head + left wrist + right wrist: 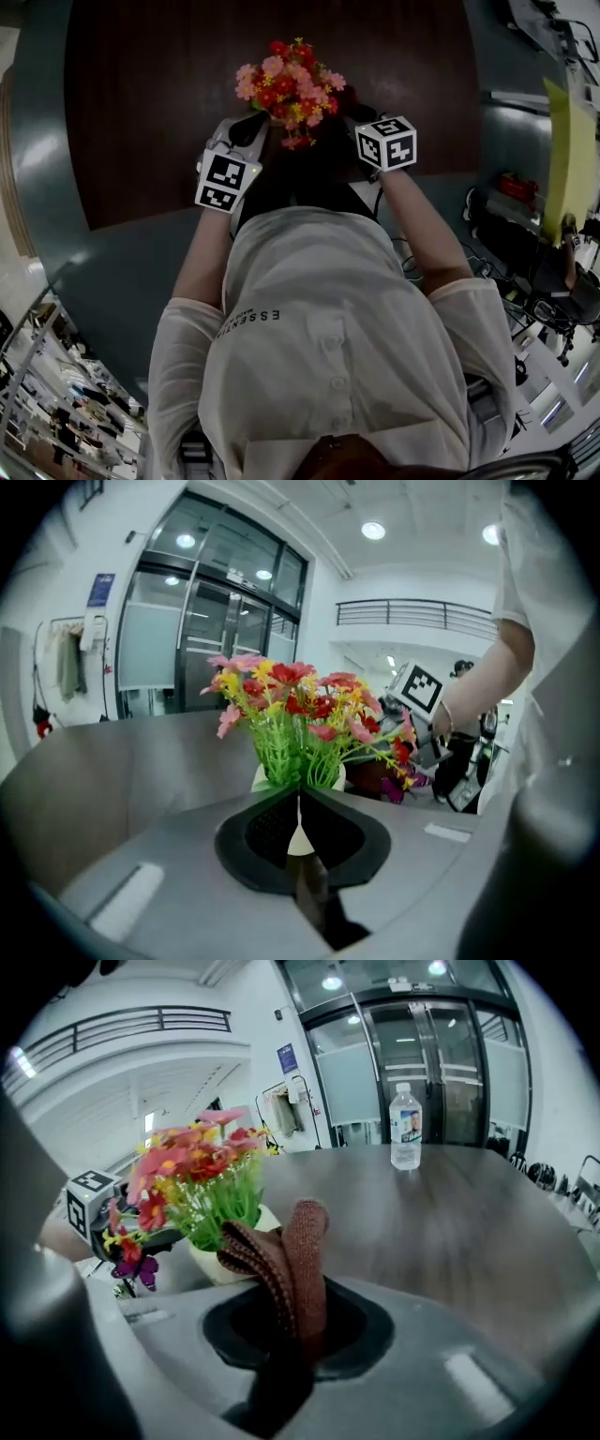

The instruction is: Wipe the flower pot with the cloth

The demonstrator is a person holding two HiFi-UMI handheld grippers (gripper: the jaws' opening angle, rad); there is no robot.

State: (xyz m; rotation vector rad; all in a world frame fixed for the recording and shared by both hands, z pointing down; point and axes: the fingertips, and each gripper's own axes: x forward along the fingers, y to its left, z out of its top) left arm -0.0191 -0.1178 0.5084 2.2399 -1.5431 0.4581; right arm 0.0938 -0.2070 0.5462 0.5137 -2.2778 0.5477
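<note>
A cream flower pot [208, 1262] full of red, pink and yellow artificial flowers [291, 86] stands on the dark wooden table [141, 112]. In the head view the blooms hide the pot. My left gripper [300, 794] is at the pot's left side, its jaws closed with a cream sliver of the pot's wall [298, 839] between them. My right gripper [295, 1288] is to the pot's right, shut on a folded brown cloth [286, 1251]. The cloth's free end sticks up beside the pot; whether it touches the pot I cannot tell.
A clear water bottle [405, 1127] stands farther back on the table. The table has a grey rim [56, 141]. The person's white shirt [328, 347] fills the lower head view. Chairs and gear [534, 272] stand at the right.
</note>
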